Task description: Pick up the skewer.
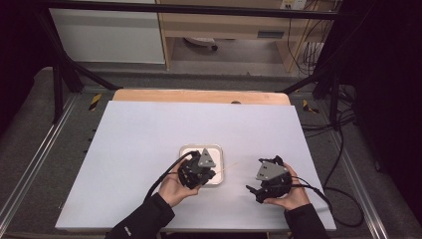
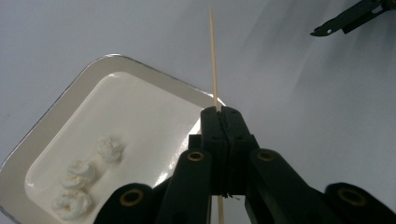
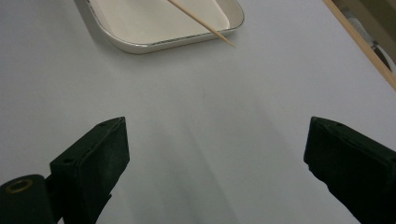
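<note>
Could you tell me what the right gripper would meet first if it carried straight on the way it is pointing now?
Probably the tip of the wooden skewer held by the left gripper, then the white tray under it. The right gripper, jaws open, faces bare white table before them; depth is uncertain.

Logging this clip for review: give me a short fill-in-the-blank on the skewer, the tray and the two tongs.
1. The left tongs are shut on a thin wooden ____.
2. The white tray holds ____ small white puffs.
3. The jaws of the right tongs stand wide ____ over the white table.

Missing words: skewer; three; open
</note>
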The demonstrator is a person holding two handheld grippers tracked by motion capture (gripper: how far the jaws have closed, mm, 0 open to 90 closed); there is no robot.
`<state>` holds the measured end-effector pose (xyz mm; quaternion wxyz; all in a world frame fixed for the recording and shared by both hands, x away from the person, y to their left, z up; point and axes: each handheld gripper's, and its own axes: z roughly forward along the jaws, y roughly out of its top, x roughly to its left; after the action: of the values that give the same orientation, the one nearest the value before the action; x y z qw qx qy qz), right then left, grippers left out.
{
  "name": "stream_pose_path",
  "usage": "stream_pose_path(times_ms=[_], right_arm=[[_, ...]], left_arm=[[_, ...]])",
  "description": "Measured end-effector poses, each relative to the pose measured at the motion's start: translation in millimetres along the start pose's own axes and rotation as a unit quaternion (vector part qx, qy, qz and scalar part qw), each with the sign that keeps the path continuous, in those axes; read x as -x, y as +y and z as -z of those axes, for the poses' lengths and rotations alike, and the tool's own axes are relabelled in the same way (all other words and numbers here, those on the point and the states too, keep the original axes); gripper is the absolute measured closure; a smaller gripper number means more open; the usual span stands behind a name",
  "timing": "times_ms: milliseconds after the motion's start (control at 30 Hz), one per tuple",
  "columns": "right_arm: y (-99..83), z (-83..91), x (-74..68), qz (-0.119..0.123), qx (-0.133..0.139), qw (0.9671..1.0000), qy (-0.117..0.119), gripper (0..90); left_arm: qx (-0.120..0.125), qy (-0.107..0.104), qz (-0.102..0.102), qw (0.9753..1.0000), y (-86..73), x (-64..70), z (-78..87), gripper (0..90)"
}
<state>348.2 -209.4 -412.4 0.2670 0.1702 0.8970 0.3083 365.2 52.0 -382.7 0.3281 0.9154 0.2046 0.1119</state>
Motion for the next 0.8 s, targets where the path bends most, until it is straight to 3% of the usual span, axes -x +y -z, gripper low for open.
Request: stream_pose_path(times_ms=[200,333,600,800], right_arm=[[2.9,0.0,-3.4,0.048,-0.006,0.9988,-0.007,14.0],[4.9,-0.7,-6.1,0.090,-0.008,0.9958,-0.013,18.9],[7.3,-4.3,-9.6,0.166,-0.016,0.9858,-0.022,28.3],[8.6,-5.4,-10.4,0.217,-0.019,0.9758,-0.013,36.3]], left_arm=[[-0.007,-0.006,-0.007,0.9999,10.4,5.9,-7.6,89.1],[-0.013,-0.009,-0.012,0.9998,17.2,9.7,-13.2,89.1],[-0.023,-0.014,-0.027,0.9993,27.2,16.9,-20.9,89.1],[-0.029,-0.016,-0.033,0.9989,32.7,19.7,-24.2,89.1]])
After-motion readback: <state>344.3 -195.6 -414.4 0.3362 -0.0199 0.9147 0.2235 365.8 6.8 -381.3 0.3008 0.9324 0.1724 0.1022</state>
